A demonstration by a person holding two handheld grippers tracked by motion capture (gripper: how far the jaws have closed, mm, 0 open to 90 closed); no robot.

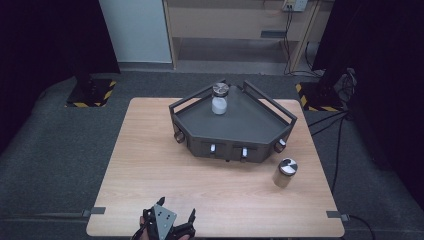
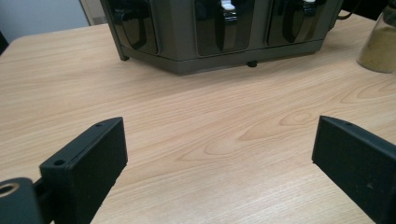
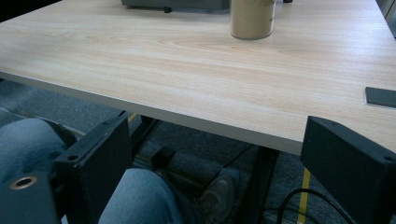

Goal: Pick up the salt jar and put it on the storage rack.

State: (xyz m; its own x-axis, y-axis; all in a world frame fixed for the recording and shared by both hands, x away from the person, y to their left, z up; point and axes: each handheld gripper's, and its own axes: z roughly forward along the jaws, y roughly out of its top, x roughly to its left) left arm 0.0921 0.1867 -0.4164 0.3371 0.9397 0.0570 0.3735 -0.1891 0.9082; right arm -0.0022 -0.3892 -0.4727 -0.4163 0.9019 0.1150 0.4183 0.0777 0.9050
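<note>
- I am sitting at a pale wooden table (image 1: 165, 165) with a smooth, grained top, standing on grey carpet in a dim room with dark curtains at both sides.
- The squat glass jar of tan powder with a round metal lid (image 1: 285, 172) is standing upright on the bare wood, just beside the right front corner of the rack and apart from it; in my right gripper view it is sitting far up the table (image 3: 252, 18).
- A second glass jar of white powder with the same metal lid (image 1: 220, 99) is already standing upright on the dark grey angular metal rack (image 1: 235, 127), near its back corner, so I judge one jar is placed and the tan one is left.
- The rack's front is showing glossy dark panels and small white-tipped knobs (image 2: 224, 28).
- I am holding my left gripper (image 1: 176, 219) low at the near table edge, jaws spread wide and gripping nothing (image 2: 219, 158).
- I am keeping my right gripper (image 3: 215, 168) below the table edge above my knees, jaws likewise wide apart and bare.
</note>
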